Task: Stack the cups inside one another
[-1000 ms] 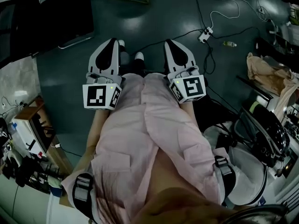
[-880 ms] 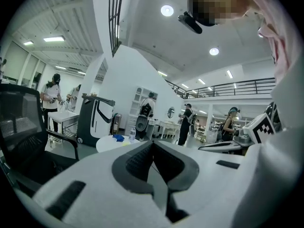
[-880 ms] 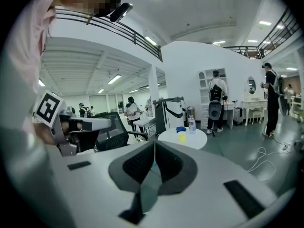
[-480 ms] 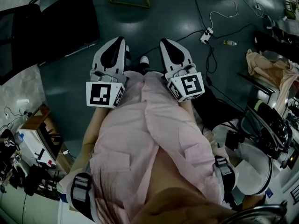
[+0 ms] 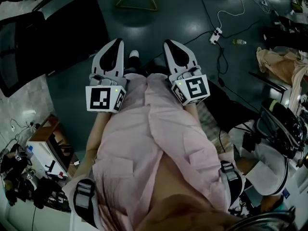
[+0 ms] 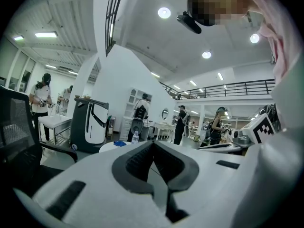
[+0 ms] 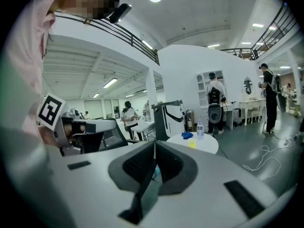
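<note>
Well short of the round white desk point(image 7: 209, 146), we hold the left hand-held gripper point(image 6: 153, 144) and right hand-held gripper point(image 7: 155, 144) closed, empty; approach comes first.

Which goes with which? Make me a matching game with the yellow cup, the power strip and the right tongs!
Things:
1. yellow cup
2. power strip
3. right tongs

Places or states:
A. lying on the dark floor
B. shut, with nothing between them
C. standing on the round white table

Pairs: 1-C, 2-A, 3-B
</note>
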Action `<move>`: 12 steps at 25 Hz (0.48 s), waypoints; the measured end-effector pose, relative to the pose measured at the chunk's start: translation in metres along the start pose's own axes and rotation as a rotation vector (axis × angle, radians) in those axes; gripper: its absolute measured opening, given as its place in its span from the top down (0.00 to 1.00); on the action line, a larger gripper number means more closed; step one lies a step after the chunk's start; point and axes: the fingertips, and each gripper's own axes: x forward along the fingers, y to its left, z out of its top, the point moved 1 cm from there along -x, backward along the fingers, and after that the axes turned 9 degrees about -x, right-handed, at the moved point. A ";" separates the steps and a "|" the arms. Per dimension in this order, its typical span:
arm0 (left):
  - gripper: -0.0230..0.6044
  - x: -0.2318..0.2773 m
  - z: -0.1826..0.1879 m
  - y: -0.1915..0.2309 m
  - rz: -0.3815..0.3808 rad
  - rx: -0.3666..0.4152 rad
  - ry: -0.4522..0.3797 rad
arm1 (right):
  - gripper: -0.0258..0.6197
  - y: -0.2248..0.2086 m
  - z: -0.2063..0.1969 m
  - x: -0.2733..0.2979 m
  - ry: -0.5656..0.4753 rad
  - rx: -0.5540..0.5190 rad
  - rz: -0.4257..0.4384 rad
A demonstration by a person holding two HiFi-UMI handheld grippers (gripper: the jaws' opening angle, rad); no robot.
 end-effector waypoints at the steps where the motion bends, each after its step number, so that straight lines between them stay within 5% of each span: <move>1: 0.94 -0.002 0.000 0.004 0.006 -0.007 -0.003 | 0.91 0.001 0.000 0.001 0.001 0.000 -0.001; 12: 0.94 -0.004 0.006 0.023 -0.009 -0.020 -0.018 | 0.91 0.010 0.007 0.020 0.029 -0.028 -0.010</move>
